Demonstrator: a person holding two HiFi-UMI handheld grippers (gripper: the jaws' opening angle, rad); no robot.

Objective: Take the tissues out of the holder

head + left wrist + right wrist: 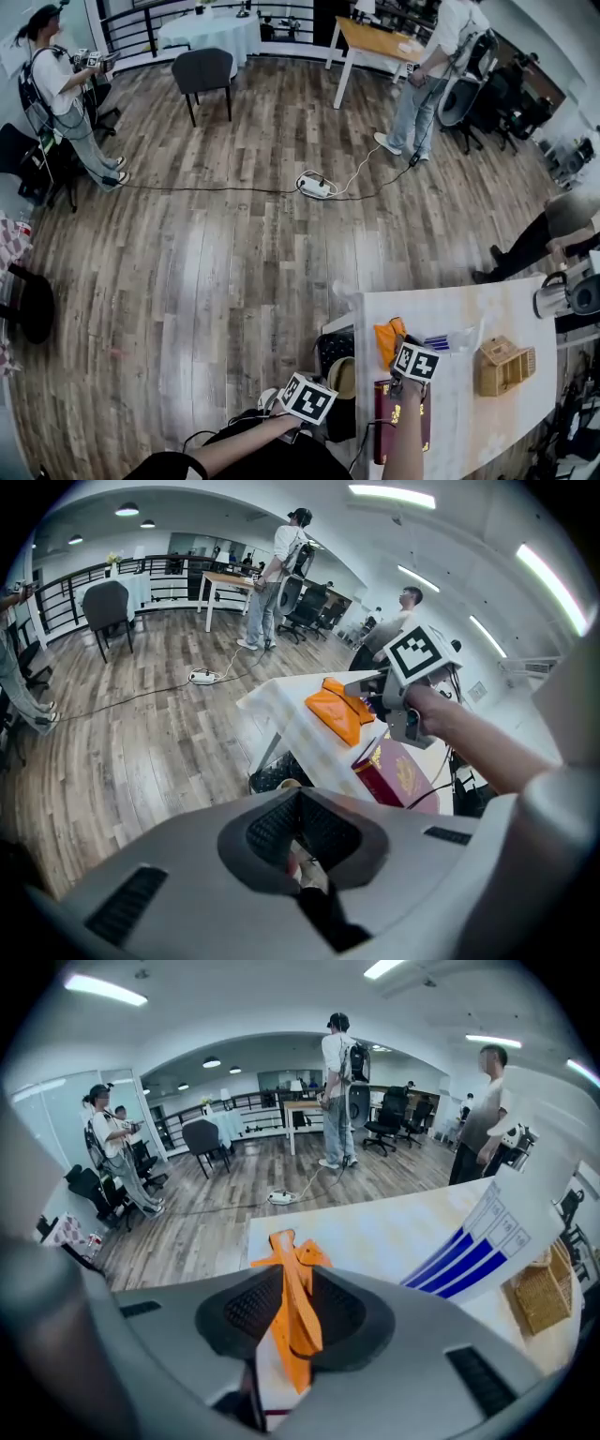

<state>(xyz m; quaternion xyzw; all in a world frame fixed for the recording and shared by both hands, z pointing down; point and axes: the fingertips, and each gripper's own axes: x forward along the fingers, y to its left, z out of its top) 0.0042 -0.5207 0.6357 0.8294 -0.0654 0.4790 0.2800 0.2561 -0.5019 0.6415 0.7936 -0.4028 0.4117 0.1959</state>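
An orange folded tissue stands upright between the jaws of my right gripper, and the pads stand slightly apart from it, so the gripper is open. In the head view the orange tissue lies on the white table just ahead of my right gripper. From the left gripper view the orange tissue sits under my right gripper. A woven wicker holder stands to the right on the table. My left gripper hangs off the table's left side, its jaws shut with nothing held.
A dark red box lies at the table's near left. A white packet with blue stripes lies right of the tissue. A dark basket sits on the floor by the table. A kettle stands far right. Several people stand around on the wooden floor.
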